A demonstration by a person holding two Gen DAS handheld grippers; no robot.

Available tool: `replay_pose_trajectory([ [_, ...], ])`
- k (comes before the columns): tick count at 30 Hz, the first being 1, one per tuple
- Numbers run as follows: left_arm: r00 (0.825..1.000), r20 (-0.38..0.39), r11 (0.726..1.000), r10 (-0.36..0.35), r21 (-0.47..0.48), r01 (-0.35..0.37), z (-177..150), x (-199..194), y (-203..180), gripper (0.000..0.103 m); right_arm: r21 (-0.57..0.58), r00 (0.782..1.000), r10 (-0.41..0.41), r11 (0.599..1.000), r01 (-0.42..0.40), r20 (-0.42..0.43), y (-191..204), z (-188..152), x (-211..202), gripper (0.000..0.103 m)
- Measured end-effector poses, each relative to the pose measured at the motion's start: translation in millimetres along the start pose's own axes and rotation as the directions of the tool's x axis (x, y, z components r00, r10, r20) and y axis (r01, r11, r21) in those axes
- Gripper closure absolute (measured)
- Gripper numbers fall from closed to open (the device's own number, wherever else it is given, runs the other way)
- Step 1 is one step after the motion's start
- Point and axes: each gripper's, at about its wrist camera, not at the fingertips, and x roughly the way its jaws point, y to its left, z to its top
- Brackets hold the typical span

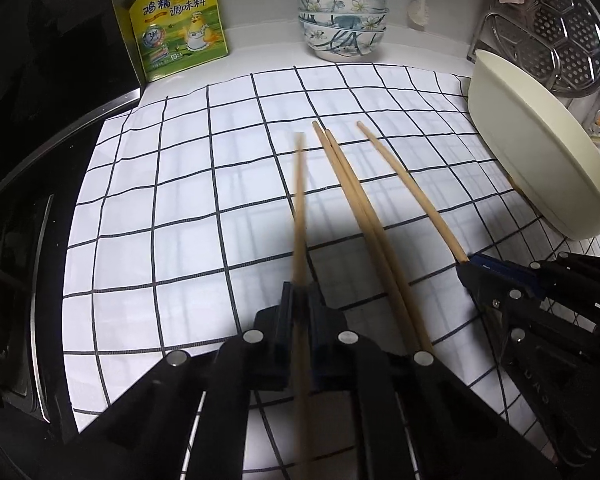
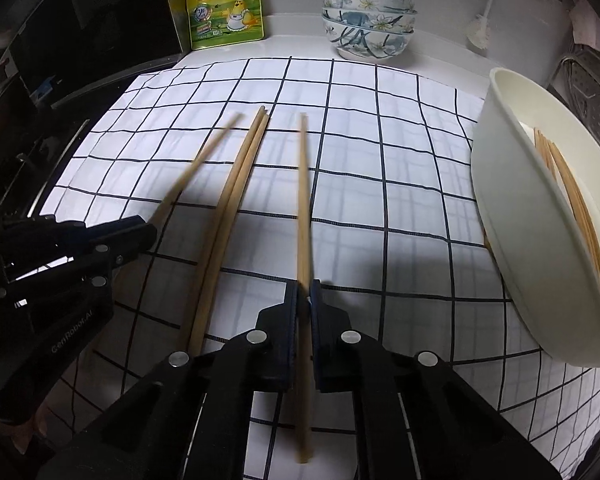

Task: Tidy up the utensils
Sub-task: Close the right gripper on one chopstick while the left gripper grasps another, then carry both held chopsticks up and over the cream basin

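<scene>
1. Four pale wooden chopsticks are lying on the checked cloth (image 1: 180,200); the middle pair (image 1: 352,196) is touching.
2. The left claw (image 1: 300,300) is pinching the leftmost chopstick (image 1: 299,200), which looks blurred.
3. The right claw (image 2: 305,300) is gripping the rightmost chopstick (image 2: 303,200).
4. Right of the cloth, the cream bowl (image 2: 512,240) is partly hiding more chopsticks (image 2: 572,200).

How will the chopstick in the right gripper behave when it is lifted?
Held in the right gripper, the chopstick is probably stiff, as it looks straight and wooden. Gripped away from its middle, it may pivot or droop. It looks smooth and round, so it may slip or roll on the checked cloth.
</scene>
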Motion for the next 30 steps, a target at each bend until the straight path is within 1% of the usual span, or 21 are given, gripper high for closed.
replay_pose_trajectory([
  [4, 1.000, -0.008, 1.000, -0.014, -0.019, 0.014, 1.2, -3.3, 4.9, 0.096, 0.039, 1.000, 0.026, 0.999, -0.026, -0.004, -6.7, -1.5, -3.5, 0.097],
  [9, 1.000, 0.013, 0.999, -0.011, -0.041, 0.012, 6.6, -17.1, 9.2, 0.096, 0.073, 0.998, 0.058, 0.996, -0.059, 0.015, -12.7, 0.8, -16.4, 0.097],
  [19, 0.998, 0.058, 0.998, 0.015, -0.069, -0.011, 17.3, -51.9, 3.2, 0.096, 0.059, 0.987, 0.136, 0.988, -0.141, 0.088, -19.7, 13.2, -55.8, 0.097],
  [26, 0.995, 0.097, 0.995, 0.030, -0.097, -0.021, 29.2, -77.7, -14.6, 0.096, 0.031, 0.974, 0.169, 0.984, -0.175, 0.148, -37.9, 20.0, -86.8, 0.097],
  [30, 0.992, 0.126, 0.996, 0.032, -0.090, -0.021, 40.5, -90.4, -33.2, 0.096, 0.027, 0.965, 0.172, 0.983, -0.180, 0.197, -56.4, 23.9, -110.3, 0.097],
])
